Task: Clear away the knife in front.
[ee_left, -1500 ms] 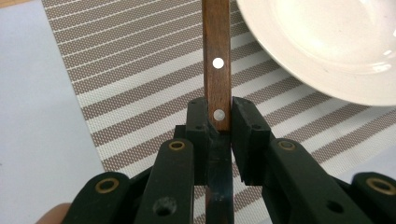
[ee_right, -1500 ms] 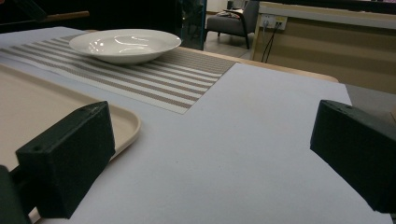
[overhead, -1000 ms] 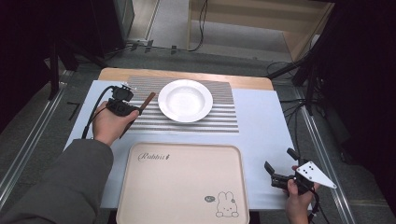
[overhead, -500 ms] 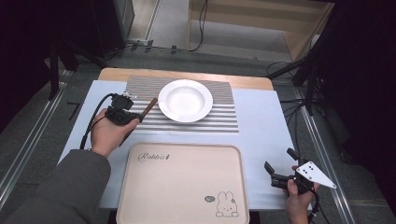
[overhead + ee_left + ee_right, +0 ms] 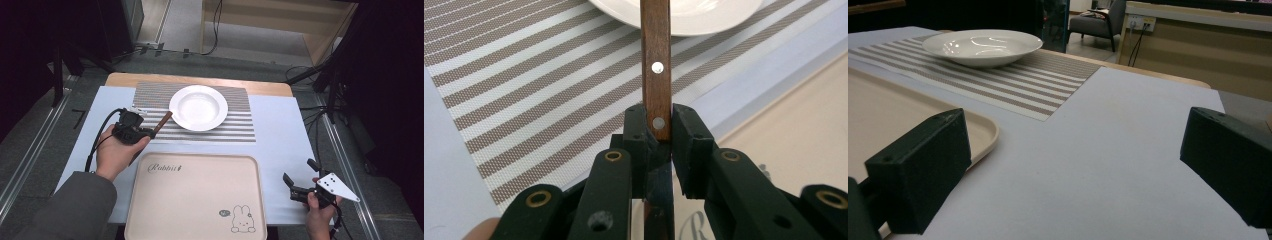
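A wooden-handled utensil with two metal rivets points at the white plate on the striped placemat. My left gripper is shut on the handle's near end, just left of the plate. A dark, shiny metal part runs back under the jaws. The beige rabbit tray lies close in front of this hand. At the table's near right corner my right gripper stands open, its jaws wide apart over bare white table covering with nothing between them.
The placemat and plate lie at the back middle of the table. The tray's rim is just left of my right gripper. Cables and a wooden cabinet stand on the floor beyond the table.
My left hand has drawn back toward the tray with the utensil still gripped, and the handle now lies closer to the plate's left rim. The right hand has kept still.
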Demonstrator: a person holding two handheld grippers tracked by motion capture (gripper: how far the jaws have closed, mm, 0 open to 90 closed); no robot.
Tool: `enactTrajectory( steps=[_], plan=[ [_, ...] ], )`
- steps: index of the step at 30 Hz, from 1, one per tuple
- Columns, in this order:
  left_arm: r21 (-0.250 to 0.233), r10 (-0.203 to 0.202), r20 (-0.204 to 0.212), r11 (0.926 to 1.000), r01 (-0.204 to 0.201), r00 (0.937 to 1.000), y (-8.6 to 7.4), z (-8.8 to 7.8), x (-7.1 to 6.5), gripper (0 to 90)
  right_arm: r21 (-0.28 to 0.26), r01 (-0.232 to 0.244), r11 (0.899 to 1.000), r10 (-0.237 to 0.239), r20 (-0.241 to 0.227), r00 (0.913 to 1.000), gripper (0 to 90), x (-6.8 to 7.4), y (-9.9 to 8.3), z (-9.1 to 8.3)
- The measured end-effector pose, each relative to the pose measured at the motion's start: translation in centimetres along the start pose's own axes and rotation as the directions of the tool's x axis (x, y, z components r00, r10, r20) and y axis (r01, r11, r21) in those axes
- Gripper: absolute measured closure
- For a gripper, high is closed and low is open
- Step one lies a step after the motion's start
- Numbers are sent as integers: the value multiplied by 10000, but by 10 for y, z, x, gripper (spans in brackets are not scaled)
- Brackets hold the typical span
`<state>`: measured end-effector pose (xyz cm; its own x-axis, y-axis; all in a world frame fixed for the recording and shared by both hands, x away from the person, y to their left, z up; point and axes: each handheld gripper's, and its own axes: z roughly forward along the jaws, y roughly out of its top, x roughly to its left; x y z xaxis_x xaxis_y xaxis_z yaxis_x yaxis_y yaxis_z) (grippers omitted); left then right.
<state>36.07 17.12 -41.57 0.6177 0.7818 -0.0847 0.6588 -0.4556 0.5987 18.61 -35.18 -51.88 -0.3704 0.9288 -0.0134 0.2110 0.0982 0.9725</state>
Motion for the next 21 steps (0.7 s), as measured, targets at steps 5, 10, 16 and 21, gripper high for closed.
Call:
enactTrajectory(
  steps=[5,10,16,21],
  plan=[
    [-63,66,199,10000,-64,9998,-6,-4,-6,775,5,8,10000,-8,0,10000,0,0,0,0],
    [-132,16,349,9999,-11,9994,-16,-9,-11,775,10,23,10000,-23,-1,10000,0,0,0,0],
    [-215,26,447,9998,-16,9990,-28,-14,-20,775,17,30,10000,-30,6,10000,0,0,0,0],
    [-238,59,501,9997,-47,9987,-39,-16,-28,775,13,34,10000,-34,4,10000,0,0,0,0]
  ],
)
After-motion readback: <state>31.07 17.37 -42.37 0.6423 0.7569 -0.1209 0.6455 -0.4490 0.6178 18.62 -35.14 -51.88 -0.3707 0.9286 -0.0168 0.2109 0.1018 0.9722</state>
